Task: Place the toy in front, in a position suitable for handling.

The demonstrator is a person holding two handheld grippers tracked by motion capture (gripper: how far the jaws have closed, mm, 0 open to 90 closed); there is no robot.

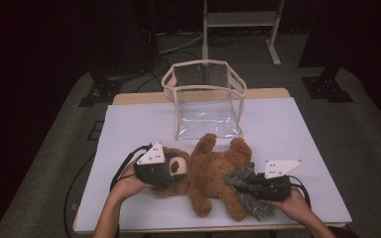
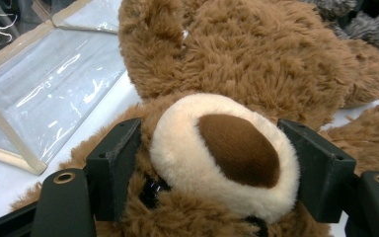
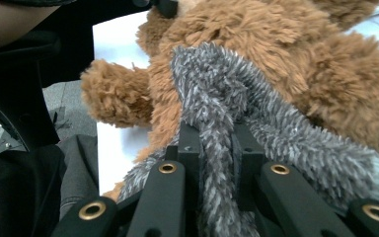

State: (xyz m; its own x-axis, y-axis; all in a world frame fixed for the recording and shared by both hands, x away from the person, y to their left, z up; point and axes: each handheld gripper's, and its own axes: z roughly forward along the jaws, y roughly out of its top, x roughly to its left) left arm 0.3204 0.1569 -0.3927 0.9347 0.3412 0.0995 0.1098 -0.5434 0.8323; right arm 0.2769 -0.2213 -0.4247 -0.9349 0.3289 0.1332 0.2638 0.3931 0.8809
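Left tool (image 1: 171,173) sits lower left of centre in the high view, jaws clamped either side of the teddy bear (image 1: 213,171) muzzle; in the left gripper view the cream snout (image 2: 224,153) fills the gap between both black pads, pads pressing the fur, so it's grasping the bear's head. Right tool (image 1: 243,187) at lower right of the high view, held by the person's right hand (image 1: 297,203), jaws pinched tight on a grey fuzzy cloth (image 1: 250,191); right gripper view shows the grey fabric (image 3: 217,138) squeezed between the narrow jaws and draped over the brown fur. Bear lies on its back on the white desk (image 1: 129,129), bottom centre of frame, head to the left, legs to the lower right, one arm raised toward the clear plastic bag (image 1: 206,99). Bag stands open at upper centre of the desk, just beyond the bear, cream trim on its edges.
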